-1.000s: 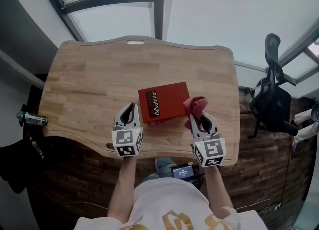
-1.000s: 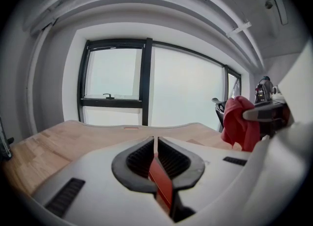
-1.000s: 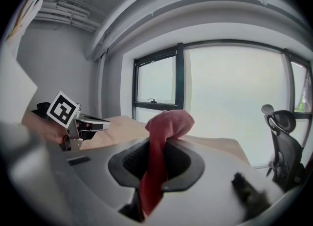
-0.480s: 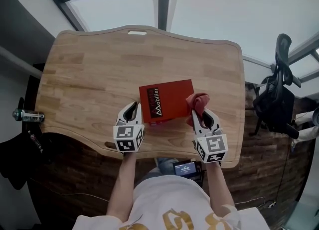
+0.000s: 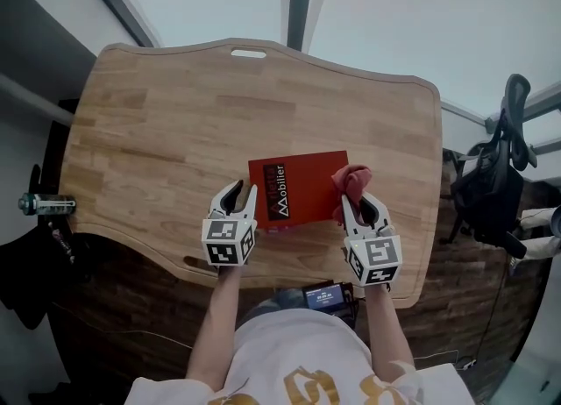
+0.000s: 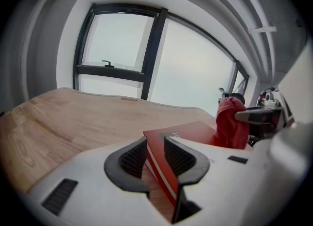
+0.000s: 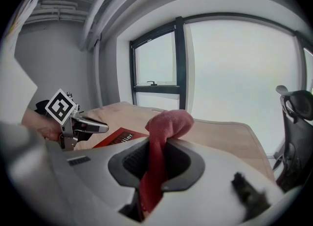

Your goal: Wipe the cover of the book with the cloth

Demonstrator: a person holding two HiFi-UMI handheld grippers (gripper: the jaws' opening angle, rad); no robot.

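Item: red book (image 5: 302, 186), toward 5 o'clock on my table (image 5: 175, 114). Left gripper (image 5: 241, 193): jaws just opening, astride its 8 o'clock corner without pinching, likely to steady it. Right gripper (image 5: 361, 207): clamped on cloth (image 5: 351, 181) at book's 3 o'clock, ready for wiping.

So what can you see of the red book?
The book is thin, with a red cover and white lettering on a dark strip by its left edge. It lies closed and flat on the wooden table, near the person. Its near left corner sits between the jaws of the left gripper, which have just been opening and aren't squeezing it. The red cloth in the right gripper is at its right edge; touching or not, I can't tell.
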